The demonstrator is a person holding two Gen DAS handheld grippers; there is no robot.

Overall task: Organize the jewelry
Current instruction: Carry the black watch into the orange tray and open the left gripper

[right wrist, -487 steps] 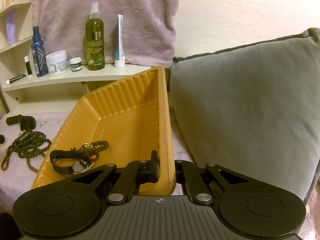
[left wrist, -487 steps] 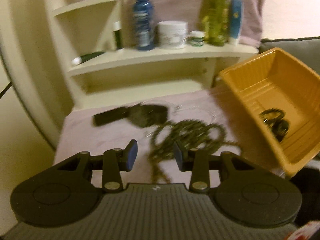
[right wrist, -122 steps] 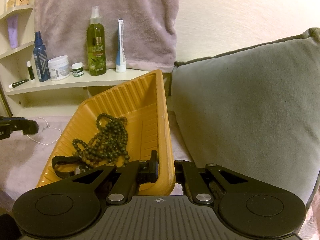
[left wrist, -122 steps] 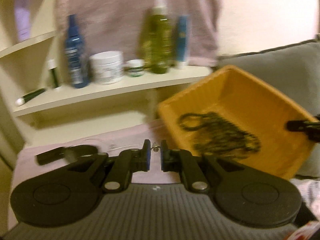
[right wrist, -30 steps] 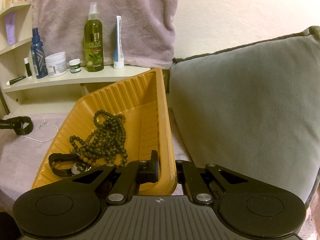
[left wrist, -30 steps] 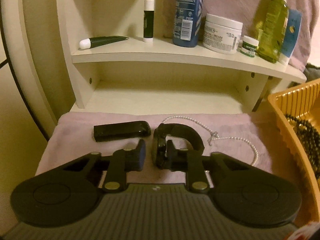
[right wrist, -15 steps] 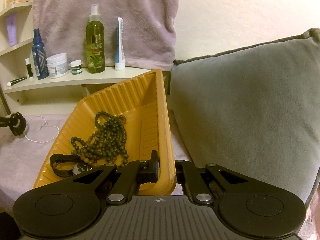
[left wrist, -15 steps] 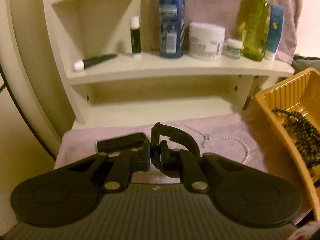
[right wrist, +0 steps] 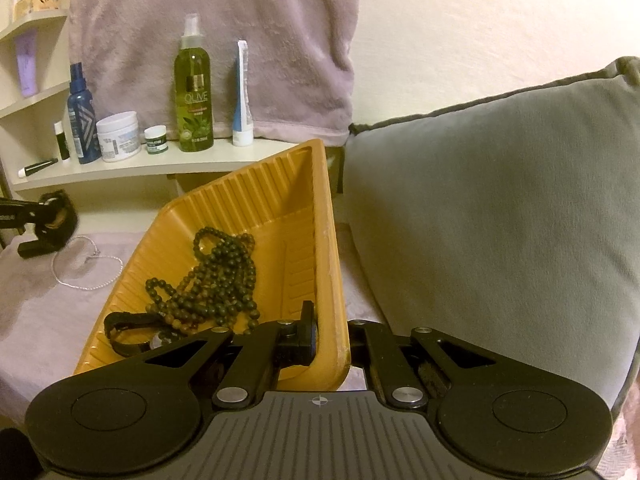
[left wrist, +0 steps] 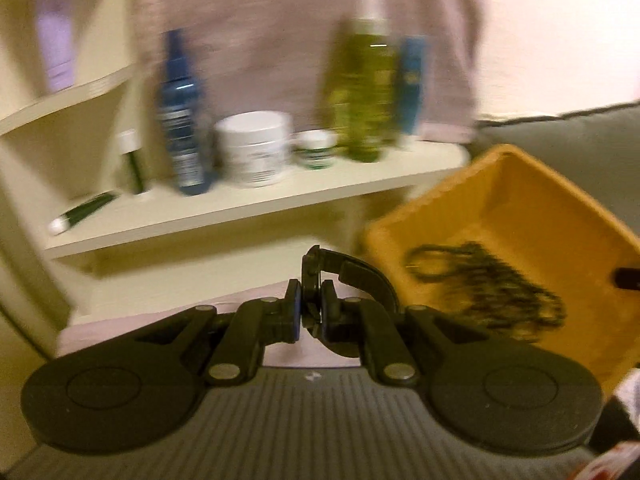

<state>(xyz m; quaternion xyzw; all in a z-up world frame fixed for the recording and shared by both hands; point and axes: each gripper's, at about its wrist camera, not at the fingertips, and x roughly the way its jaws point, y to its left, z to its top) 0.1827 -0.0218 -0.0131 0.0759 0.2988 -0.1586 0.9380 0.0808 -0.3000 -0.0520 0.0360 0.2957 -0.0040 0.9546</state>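
Note:
My left gripper (left wrist: 310, 307) is shut on a black watch (left wrist: 360, 276), whose strap curves up and to the right of the pads. The watch hangs above the pink cloth (right wrist: 48, 320), left of the orange tray (left wrist: 560, 208). In the right wrist view the watch (right wrist: 54, 220) shows at the far left, clear of the cloth. My right gripper (right wrist: 332, 344) is shut on the near rim of the orange tray (right wrist: 256, 196), which it holds tilted. A dark bead necklace (right wrist: 216, 280) and a black bracelet (right wrist: 128, 332) lie in the tray. A thin pearl chain (right wrist: 80, 276) lies on the cloth.
A cream shelf (right wrist: 160, 164) behind holds a blue bottle (right wrist: 82, 120), a white jar (right wrist: 118, 136), a green spray bottle (right wrist: 194, 92) and a tube (right wrist: 242, 96). A pink towel (right wrist: 216, 32) hangs above it. A grey cushion (right wrist: 500, 220) fills the right side.
My left gripper closed on the black watch, lifted it off the cloth and swung right toward the tray. The right gripper and the tray stayed still.

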